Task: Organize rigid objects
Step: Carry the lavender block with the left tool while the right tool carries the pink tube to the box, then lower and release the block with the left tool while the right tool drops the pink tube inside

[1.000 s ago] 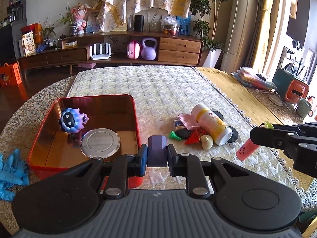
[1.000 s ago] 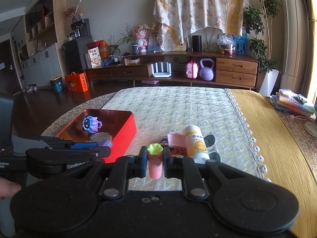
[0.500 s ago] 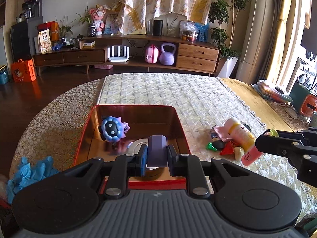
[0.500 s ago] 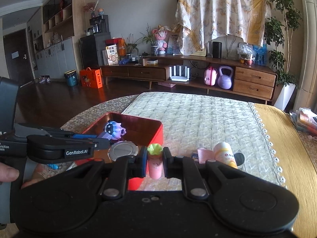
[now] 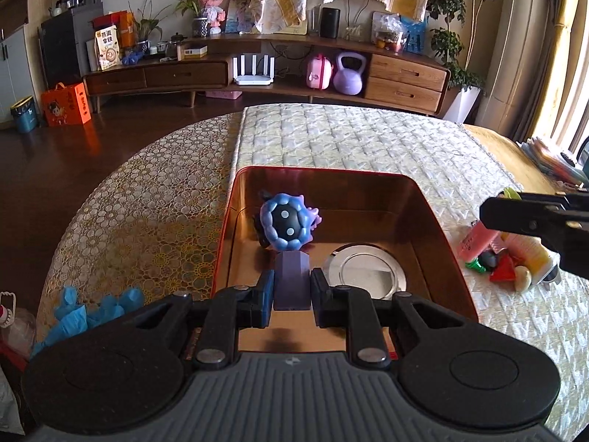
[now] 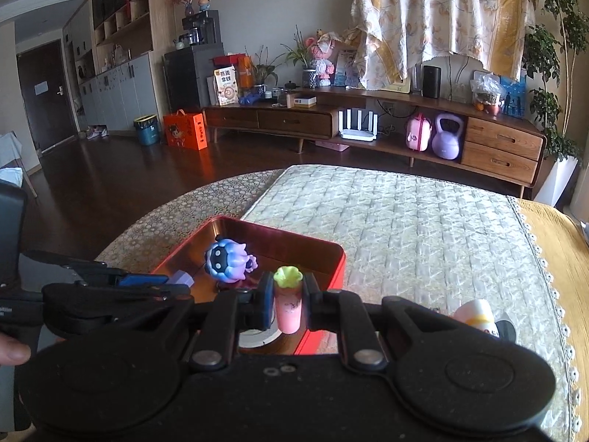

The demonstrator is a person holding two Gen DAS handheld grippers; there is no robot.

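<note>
**Two loads poised at the red tin**

Jaws of both grippers were closed on cargo. At the near end of the red tin (image 5: 434, 217), whose floor already carried a round silver lid (image 5: 366, 270) and a blue spiky figure (image 5: 285, 226), the left gripper (image 5: 292, 287) clamped a purple block (image 5: 292, 280) over the tin. Right of it, the right gripper (image 6: 289, 304) pinched a pink tube (image 6: 288, 311) above the tin's right wall. Judged step: depositing. Next, each needs lowering onto bare floor, then opening. Remaining clutter (image 5: 511, 265) lay right of the tin.
</note>
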